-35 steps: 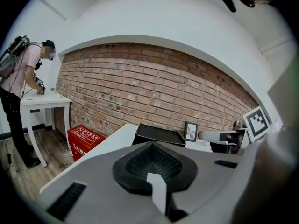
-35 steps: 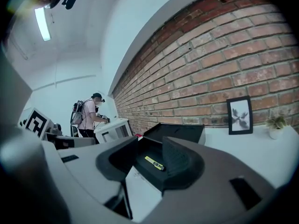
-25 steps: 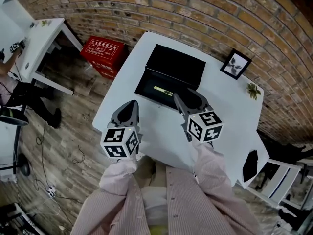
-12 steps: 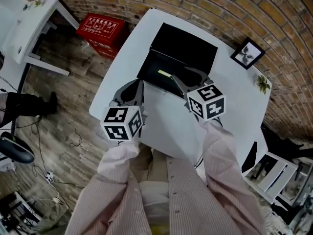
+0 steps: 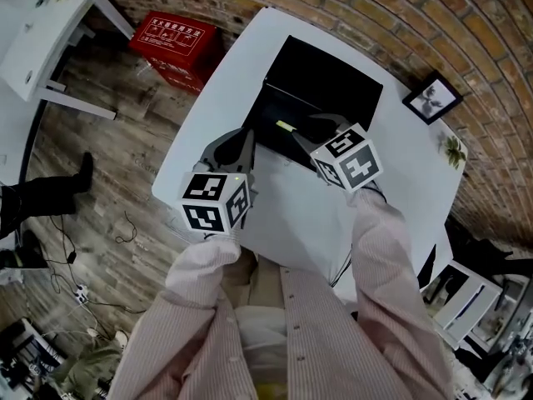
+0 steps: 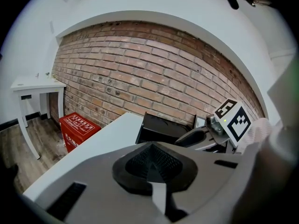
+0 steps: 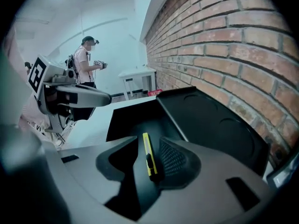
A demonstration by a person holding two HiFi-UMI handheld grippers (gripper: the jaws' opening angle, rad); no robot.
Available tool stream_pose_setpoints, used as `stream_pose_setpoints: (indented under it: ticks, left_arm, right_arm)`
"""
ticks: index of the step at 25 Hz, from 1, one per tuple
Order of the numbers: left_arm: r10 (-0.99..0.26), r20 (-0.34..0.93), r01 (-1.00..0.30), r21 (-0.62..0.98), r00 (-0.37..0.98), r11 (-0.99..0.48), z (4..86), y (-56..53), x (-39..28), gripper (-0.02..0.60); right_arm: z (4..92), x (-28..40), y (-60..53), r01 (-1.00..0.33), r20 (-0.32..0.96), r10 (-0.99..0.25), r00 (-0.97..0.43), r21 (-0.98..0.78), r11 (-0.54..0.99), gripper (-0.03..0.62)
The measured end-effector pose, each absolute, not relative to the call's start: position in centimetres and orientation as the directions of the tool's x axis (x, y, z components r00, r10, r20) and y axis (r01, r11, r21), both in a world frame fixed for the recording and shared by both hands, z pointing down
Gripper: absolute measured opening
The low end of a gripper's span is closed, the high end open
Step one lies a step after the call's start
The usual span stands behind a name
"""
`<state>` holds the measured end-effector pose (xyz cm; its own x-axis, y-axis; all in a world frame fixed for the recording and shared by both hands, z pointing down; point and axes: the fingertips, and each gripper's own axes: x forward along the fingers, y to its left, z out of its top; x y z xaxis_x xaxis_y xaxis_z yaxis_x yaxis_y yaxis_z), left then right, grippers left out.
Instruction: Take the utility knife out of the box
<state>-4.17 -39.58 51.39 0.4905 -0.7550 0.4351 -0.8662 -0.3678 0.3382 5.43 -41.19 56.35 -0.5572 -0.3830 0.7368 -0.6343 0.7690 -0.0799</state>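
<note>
1. The utility knife (image 7: 148,160) lies flat on the floor of the open black box (image 7: 126,120), not yet lifted.
2. The right hand-held gripper (image 7: 145,148) has come forward from the box's near edge into the box. Its jaws are spread on either side of the knife, which lies closer to the right-hand jaw. Nothing is clenched.
3. I judge the approach finished: closing on the knife comes next, then lifting it out.
4. The left hand-held gripper (image 6: 152,162) is clenched on nothing. It has moved up beside the box's near left corner, over the table (image 5: 291,215).
5. Against a second ago, both grippers sit farther forward, while the knife and box are unmoved.
</note>
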Motion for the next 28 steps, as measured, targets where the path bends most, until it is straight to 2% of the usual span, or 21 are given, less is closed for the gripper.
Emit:
stream_pose_setpoints:
  ticks: [6, 15, 22, 28]
  left_arm:
    - [-0.743, 0.441, -0.86, 0.346, 0.503, -0.376, 51.7, -40.1, -3.8, -0.008]
    - [-0.734, 0.449, -0.856, 0.354, 0.509, -0.377, 52.2, -40.2, -3.2, -0.008]
    - [-0.735, 0.453, -0.858, 0.357, 0.504, -0.369, 52.4, -40.2, -3.3, -0.008]
    - [-0.735, 0.454, -0.858, 0.357, 0.504, -0.368, 52.4, -40.1, -3.3, -0.008]
  right_arm:
    - [58.7, 4.9, -40.7, -0.567, 0.818, -0.287, -0.498, -0.056, 0.822, 0.146]
    - [60.5, 5.4, -40.2, -0.52, 0.887, -0.224, -0.403, -0.02, 0.854, 0.144]
    - [60.6, 5.4, -39.9, -0.506, 0.894, -0.203, -0.399, -0.031, 0.862, 0.135]
    - [60.7, 5.1, -39.4, -0.466, 0.897, -0.185, -0.402, -0.027, 0.884, 0.079]
